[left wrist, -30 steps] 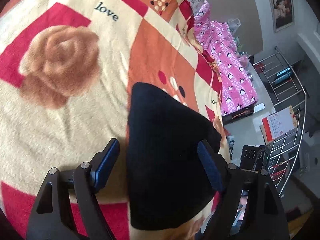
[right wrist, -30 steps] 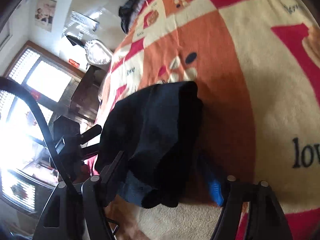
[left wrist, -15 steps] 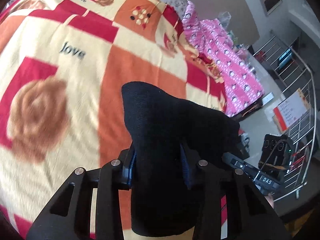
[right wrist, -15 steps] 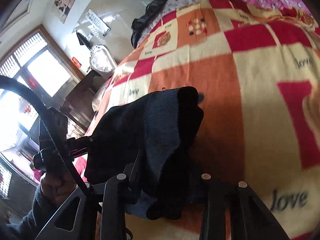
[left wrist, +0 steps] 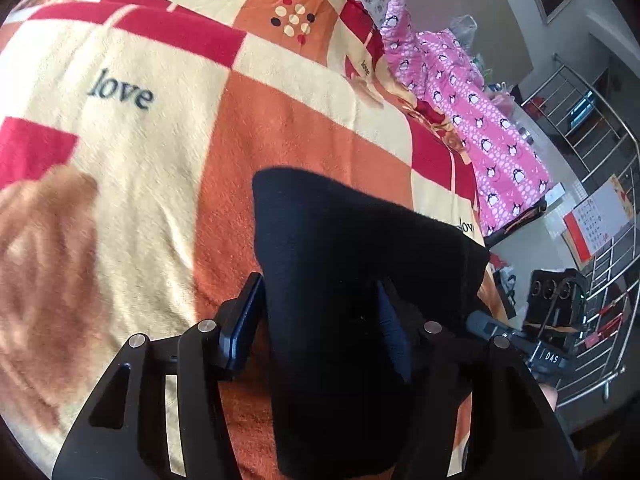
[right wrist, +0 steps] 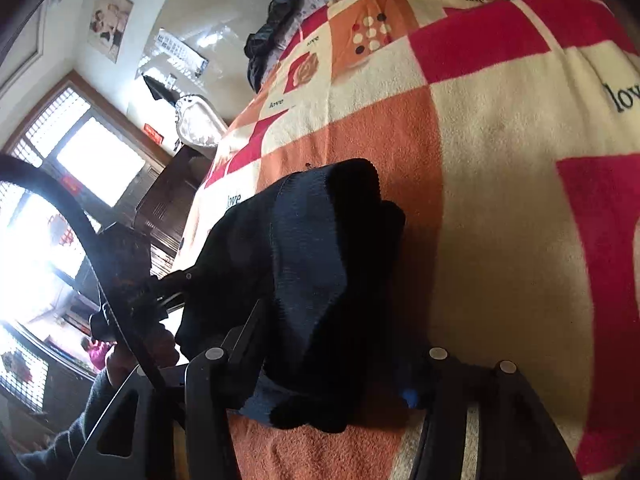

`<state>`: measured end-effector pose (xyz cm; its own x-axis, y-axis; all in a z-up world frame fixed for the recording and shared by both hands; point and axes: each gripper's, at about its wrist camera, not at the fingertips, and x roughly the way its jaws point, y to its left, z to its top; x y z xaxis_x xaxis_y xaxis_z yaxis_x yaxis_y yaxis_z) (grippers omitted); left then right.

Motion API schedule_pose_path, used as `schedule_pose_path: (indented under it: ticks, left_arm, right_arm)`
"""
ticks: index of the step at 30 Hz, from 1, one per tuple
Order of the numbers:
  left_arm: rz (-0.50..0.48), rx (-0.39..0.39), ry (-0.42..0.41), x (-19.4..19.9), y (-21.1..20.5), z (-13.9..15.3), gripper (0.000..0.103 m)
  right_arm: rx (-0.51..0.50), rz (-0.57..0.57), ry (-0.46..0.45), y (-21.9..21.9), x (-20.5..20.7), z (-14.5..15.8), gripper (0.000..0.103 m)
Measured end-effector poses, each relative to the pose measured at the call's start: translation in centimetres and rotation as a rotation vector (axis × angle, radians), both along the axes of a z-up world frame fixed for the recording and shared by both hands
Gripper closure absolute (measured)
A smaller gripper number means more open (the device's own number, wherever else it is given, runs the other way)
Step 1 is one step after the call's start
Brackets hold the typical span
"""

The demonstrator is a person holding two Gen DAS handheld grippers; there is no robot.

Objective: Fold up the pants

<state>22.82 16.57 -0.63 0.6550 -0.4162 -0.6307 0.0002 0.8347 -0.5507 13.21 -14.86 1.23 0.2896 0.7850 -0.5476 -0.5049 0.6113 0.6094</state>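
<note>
The black pants (left wrist: 340, 280) lie folded in a thick bundle on a checked blanket (left wrist: 160, 120) of red, orange and cream squares. My left gripper (left wrist: 320, 320) straddles the near end of the bundle, its blue pads (left wrist: 244, 320) spread a little apart with the cloth between them. In the right wrist view the pants (right wrist: 312, 264) show a ribbed waistband. My right gripper (right wrist: 332, 364) sits around the bundle's other end with its jaws parted; the right fingertip (right wrist: 410, 394) is mostly hidden by cloth.
A pink penguin-print cloth (left wrist: 472, 108) lies past the blanket's far edge. A metal rack (left wrist: 592, 208) and a black device (left wrist: 556, 300) stand to the right. A window (right wrist: 60, 200), dark cabinet (right wrist: 160, 208) and black clothing (right wrist: 272, 32) are at the left.
Both grippers were open a second ago, shut on the pants half a second ago, and now their jaws have parted again. The bundle rests lower on the blanket.
</note>
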Motion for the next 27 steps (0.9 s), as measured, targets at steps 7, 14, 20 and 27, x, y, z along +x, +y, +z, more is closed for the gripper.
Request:
schedule_pose_path:
  ticks: [7, 14, 20, 27]
  left_arm:
    - [0.068, 0.132, -0.265, -7.1, -2.3, 6.8, 0.047]
    - [-0.035, 0.237, -0.135, -6.0, -6.7, 0.9, 0.047]
    - [-0.065, 0.259, -0.12, -5.2, -6.9, 2.8, 0.046]
    - [0.023, 0.199, -0.121, 0.6, -4.7, 7.0, 0.046]
  right_arm:
    - [-0.075, -0.105, -0.4, -1.6, -6.0, 6.5, 0.051]
    - [-0.445, 0.173, -0.356, 7.0, -6.4, 2.1, 0.049]
    - [-0.453, 0.166, -0.4, 6.9, -7.2, 2.7, 0.048]
    - [-0.289, 0.019, -0.481, 5.3, -4.7, 7.7, 0.048]
